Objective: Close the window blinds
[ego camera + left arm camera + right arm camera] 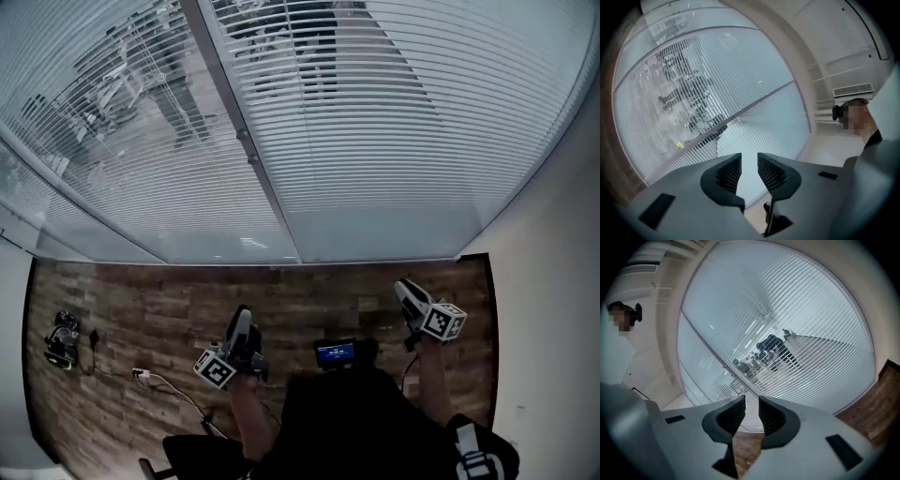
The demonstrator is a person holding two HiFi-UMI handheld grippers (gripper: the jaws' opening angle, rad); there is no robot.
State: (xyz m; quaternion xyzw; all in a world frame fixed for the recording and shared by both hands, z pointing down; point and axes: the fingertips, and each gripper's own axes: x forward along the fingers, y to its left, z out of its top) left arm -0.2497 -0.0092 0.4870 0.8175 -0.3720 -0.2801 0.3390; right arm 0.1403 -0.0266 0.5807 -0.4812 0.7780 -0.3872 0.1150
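Note:
White slatted blinds (375, 122) hang lowered over two window panes, split by a grey mullion (248, 155); dark shapes show through between the slats. Both grippers are held low over the wood floor, well short of the blinds. My left gripper (242, 317) points up at the left pane (670, 93), its jaws close together with nothing between them (749, 161). My right gripper (405, 289) stands near the right wall, aimed at the blinds (801, 333), its jaws equally narrow and empty (752, 404).
A wood-plank floor (169, 309) runs below the window sill. At the left lie a dark device (61, 339) and a white cable with a plug (145, 375). A small blue-lit screen (336, 353) sits in front of the person. A white wall (553, 309) bounds the right.

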